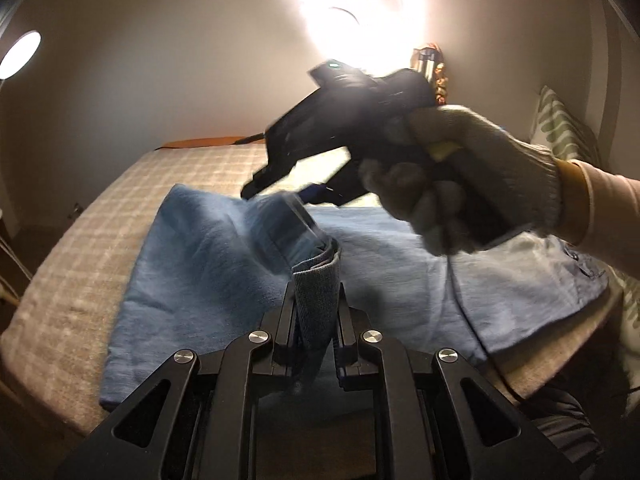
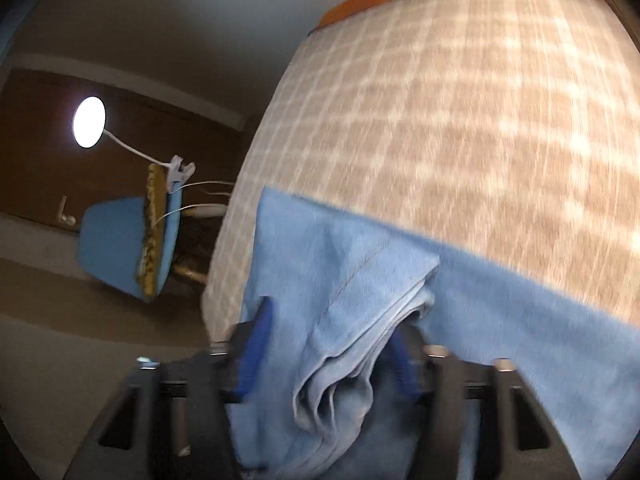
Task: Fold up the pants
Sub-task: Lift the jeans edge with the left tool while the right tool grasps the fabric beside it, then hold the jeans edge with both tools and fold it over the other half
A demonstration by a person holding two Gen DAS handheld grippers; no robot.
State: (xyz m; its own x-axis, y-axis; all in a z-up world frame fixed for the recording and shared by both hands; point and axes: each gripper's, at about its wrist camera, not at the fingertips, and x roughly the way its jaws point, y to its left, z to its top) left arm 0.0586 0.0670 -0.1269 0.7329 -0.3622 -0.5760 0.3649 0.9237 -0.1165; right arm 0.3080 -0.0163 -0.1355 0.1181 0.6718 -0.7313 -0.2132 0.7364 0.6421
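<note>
Light blue pants [image 1: 208, 264] lie spread across the checked bed cover [image 1: 80, 264]. My left gripper [image 1: 316, 312] is shut on a folded hem of the pants, which stands up between its fingers. In the left wrist view a gloved hand [image 1: 472, 184] holds my right gripper [image 1: 280, 194] low over the raised fold further back. In the right wrist view, bunched pants [image 2: 340, 340] fill the gap between the blue pads [image 2: 256, 344] of the right gripper [image 2: 328, 352], which is shut on the cloth. More of the pants hang down below it.
The bed's left edge [image 2: 228, 240] drops to a dark floor. A blue chair [image 2: 116, 244] with a clip lamp [image 2: 90, 122] stands beside it. A green-patterned pillow [image 1: 560, 128] is at the right. A bright round light [image 1: 360, 12] glares from behind.
</note>
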